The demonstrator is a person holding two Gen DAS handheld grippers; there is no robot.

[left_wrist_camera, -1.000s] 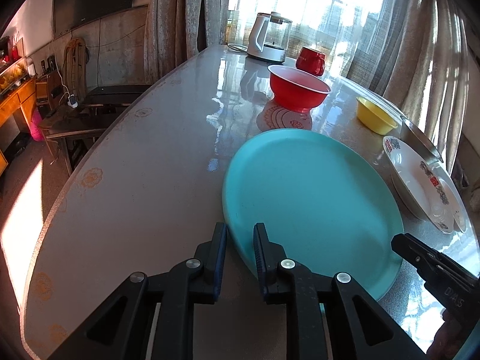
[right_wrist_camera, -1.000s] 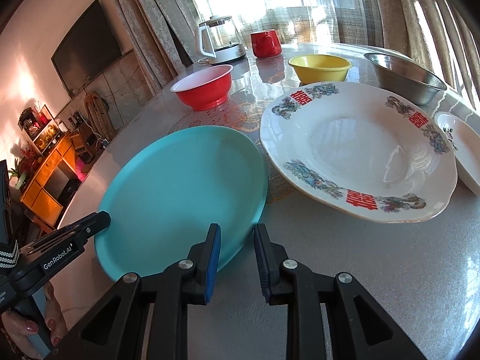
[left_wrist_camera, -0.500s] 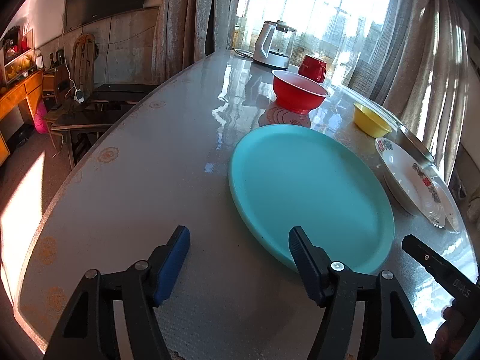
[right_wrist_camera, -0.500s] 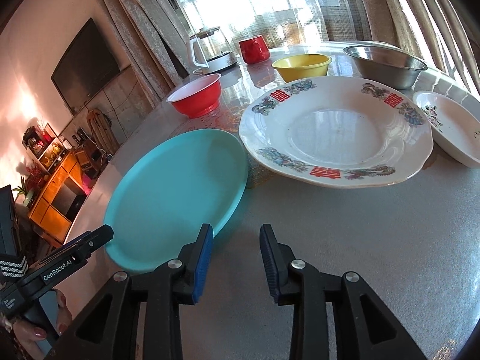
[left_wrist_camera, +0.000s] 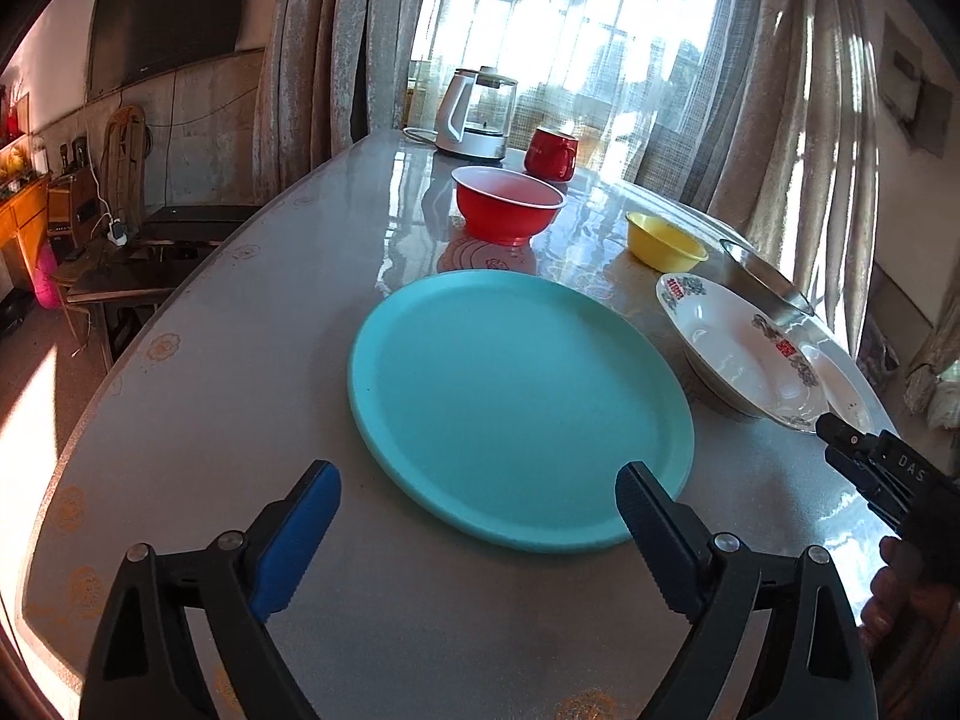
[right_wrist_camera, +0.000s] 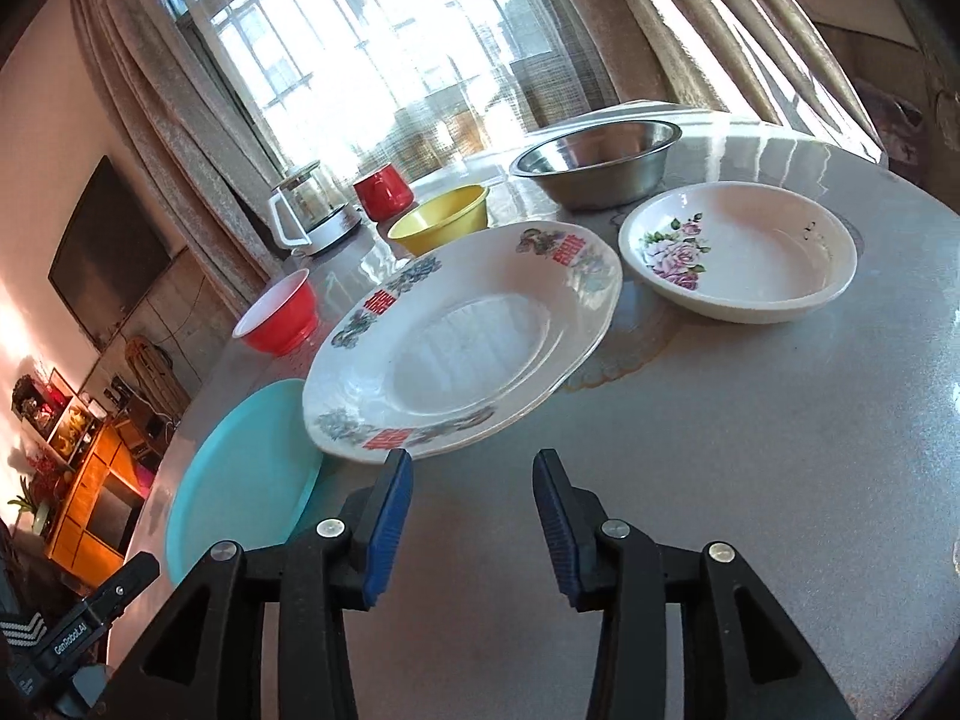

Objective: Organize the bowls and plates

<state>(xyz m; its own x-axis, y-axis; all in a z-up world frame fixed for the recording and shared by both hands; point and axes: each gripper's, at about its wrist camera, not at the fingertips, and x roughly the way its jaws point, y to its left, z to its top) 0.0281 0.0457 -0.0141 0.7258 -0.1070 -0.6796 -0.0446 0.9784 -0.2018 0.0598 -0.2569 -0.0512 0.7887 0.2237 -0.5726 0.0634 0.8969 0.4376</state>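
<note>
left gripper: fingers spread wide, just been opening, nothing between them; they sit above bare table at the near rim of the teal plate, which lies flat. right gripper: fingers part open, just been opening, empty, just short of the near rim of the white patterned plate. rose-print bowl right of that plate; steel bowl, yellow bowl, red bowl further off. red mug and kettle at far edge.
</note>
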